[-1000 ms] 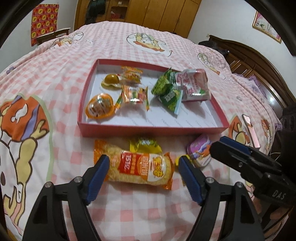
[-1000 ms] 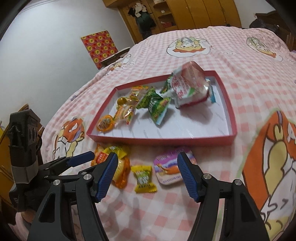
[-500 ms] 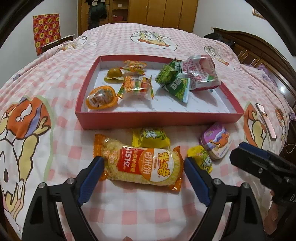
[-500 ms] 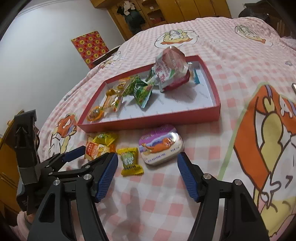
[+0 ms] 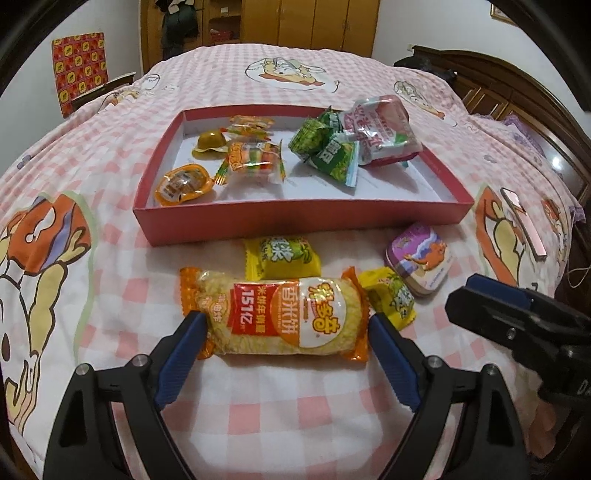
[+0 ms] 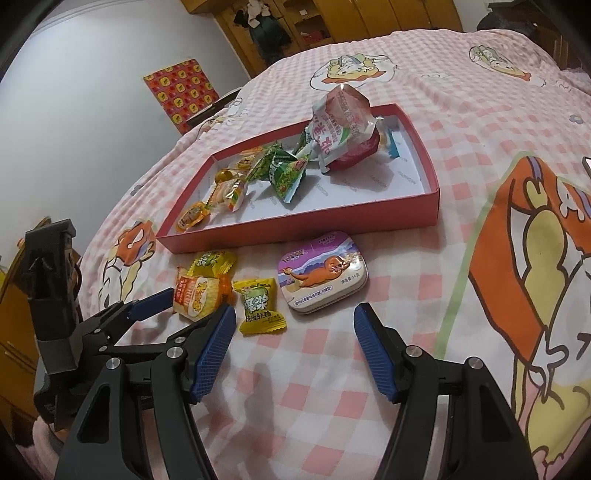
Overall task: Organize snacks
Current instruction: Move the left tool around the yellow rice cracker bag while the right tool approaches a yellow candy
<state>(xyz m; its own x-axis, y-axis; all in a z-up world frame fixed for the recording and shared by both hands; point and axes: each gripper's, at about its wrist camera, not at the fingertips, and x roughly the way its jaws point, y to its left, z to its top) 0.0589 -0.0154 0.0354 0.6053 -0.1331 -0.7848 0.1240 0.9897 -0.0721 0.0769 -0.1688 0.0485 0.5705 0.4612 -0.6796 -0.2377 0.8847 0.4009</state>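
A long orange-and-yellow rice cracker pack (image 5: 280, 317) lies on the pink checked bed in front of a red tray (image 5: 295, 219). My left gripper (image 5: 286, 328) is open, with one blue pad at each end of the pack. Two yellow candies (image 5: 282, 256) (image 5: 391, 295) and a purple tin (image 5: 419, 258) lie beside it. In the right wrist view my right gripper (image 6: 294, 317) is open just short of the tin (image 6: 323, 271), with a yellow candy (image 6: 260, 306) by its left pad. The tray (image 6: 306, 225) holds several snacks.
A phone (image 5: 522, 221) lies on the bed to the right of the tray. A dark wooden headboard (image 5: 517, 92) runs along the right side, and wardrobes (image 5: 295, 22) stand behind the bed. The tray's right half has bare floor (image 6: 399, 177).
Both grippers have come lower and closer to the loose snacks. The left one now straddles the rice cracker pack, and the right one has closed in on the tin. Both stayed open.
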